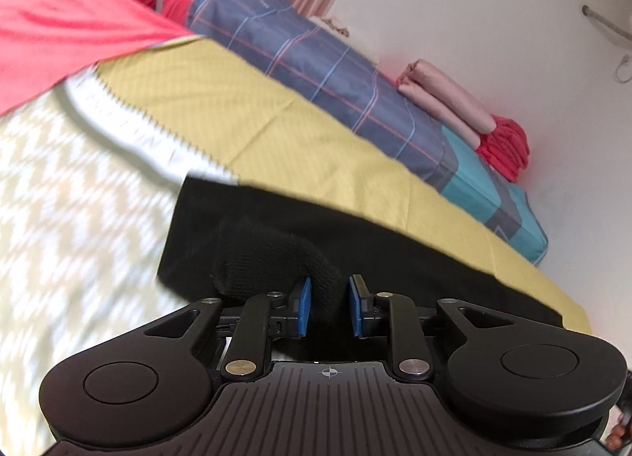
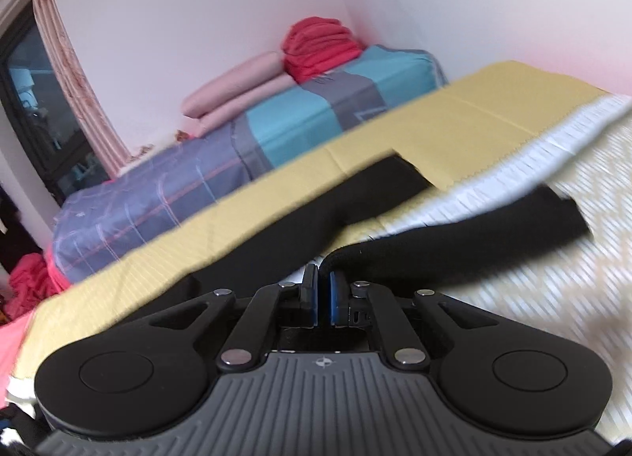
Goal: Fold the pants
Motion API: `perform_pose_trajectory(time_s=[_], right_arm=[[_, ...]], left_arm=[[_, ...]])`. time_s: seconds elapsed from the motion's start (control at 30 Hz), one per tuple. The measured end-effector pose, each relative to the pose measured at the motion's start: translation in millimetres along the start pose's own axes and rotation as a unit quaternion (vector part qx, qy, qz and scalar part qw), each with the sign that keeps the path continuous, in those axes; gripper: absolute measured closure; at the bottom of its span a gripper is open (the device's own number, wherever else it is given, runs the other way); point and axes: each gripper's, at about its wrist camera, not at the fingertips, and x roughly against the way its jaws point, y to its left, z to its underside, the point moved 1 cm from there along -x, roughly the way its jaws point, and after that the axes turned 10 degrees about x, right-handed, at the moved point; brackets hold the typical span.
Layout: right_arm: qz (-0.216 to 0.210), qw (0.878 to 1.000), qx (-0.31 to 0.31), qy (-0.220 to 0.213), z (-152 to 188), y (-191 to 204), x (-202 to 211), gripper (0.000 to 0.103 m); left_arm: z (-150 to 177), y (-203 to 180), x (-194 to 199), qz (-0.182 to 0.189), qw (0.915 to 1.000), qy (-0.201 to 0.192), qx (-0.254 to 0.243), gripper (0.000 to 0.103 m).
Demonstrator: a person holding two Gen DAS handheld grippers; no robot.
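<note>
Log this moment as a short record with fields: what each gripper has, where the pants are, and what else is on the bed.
garment: black pants, lying on the yellow bedspread
left gripper: blue pads closed on a bunched fold of the pants
right gripper: shut on an edge of the pants
pant legs: two legs spread apart in the right wrist view
background: plaid blue bedding, folded pink sheets, red clothes pile
fold status: not yet folded
</note>
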Motion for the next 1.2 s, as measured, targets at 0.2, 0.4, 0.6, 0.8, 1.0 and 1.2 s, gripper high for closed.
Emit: perform_pose_trajectory(time_s=[0.2,0.4,0.6,0.8,1.0,1.2], right_arm=[[-0.015,1.0,-0.011,0.021,-63.8,26.4,-92.2,0.095],[0.011,0.995,-0.032,0.096,-69.0,37.4,-192.9,0.072],[0.016,0.999,0.046,0.017,-61.4,64.0,-145.9,0.028],[-0.133,0.955,0.267,-0.005,-19.1,191.3,-82.0,0.016],[-0.302,0.804,0.511,0.042,99.0,326.3,-31.2,0.021],[-0.306,0.777,0.543,0.087,132.8,364.3,-42.7,0.03]], left_arm=[[-52.3,-2.4,-59.7,-0.042,0.9989,-0.019,-0.008,0.023],[-70.2,3.5,-70.5,-0.053,0.9981,-0.029,-0.015,0.004],[-59.8,7.5,-17.1,-0.072,0.9882,-0.114,-0.073,0.0],[-30.2,28.3,7.4,-0.087,0.9842,-0.138,-0.069,0.0],[4.3,48.2,7.3,-0.113,0.9826,-0.119,-0.087,0.0],[6.6,64.7,-5.5,-0.103,0.9872,-0.094,-0.077,0.0]])
